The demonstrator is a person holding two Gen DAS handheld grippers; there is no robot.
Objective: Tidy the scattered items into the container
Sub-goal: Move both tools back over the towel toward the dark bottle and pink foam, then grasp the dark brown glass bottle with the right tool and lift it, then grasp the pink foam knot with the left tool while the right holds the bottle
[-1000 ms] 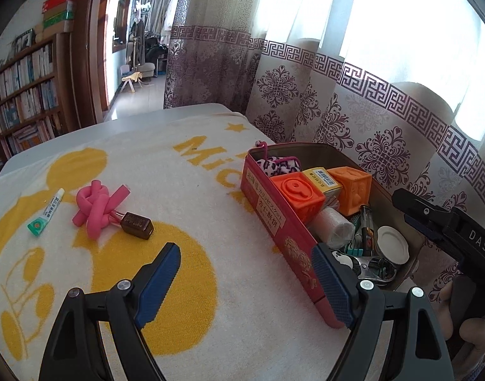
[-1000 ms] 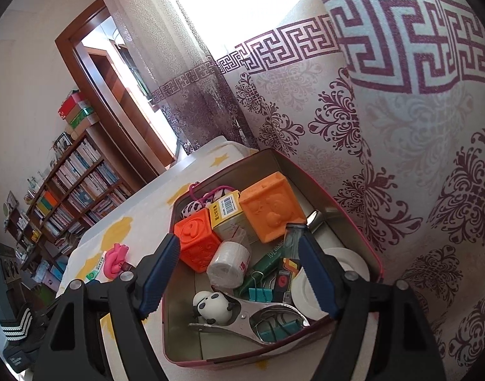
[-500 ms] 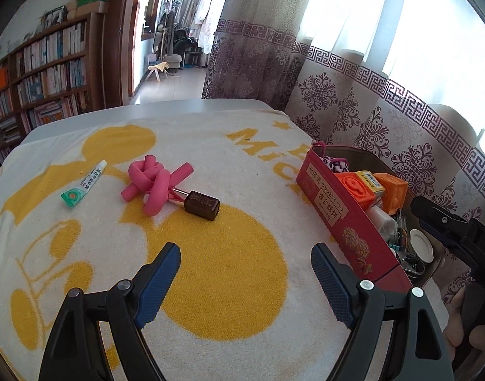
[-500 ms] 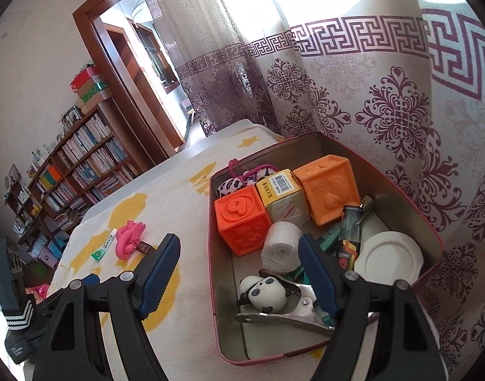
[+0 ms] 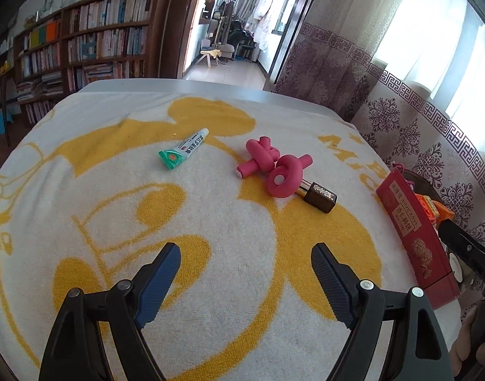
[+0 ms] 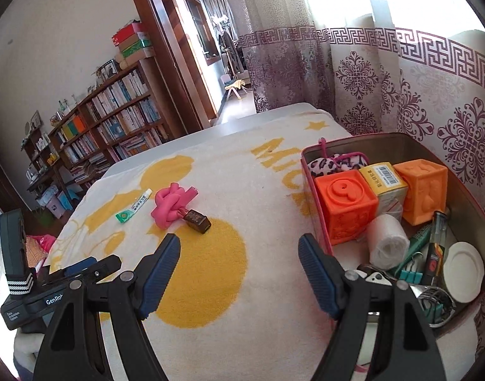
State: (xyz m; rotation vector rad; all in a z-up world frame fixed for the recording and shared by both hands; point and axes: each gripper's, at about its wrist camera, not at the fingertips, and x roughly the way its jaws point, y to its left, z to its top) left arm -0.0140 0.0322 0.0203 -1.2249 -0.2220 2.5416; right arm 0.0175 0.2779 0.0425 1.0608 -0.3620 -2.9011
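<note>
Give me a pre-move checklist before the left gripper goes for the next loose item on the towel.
1. Left gripper open and holding nothing: ok.
2. Right gripper open and holding nothing: ok.
3. Loose items in view: green-and-white tube, knotted pink foam roller, dark brown lipstick case: ok.
4. Lipstick case free of the roller: not ok, they lie touching.
5. Tube lying apart from the other items: ok.
6. Room left in the red metal tin: cannot tell, its floor is crowded with orange blocks and small things.
</note>
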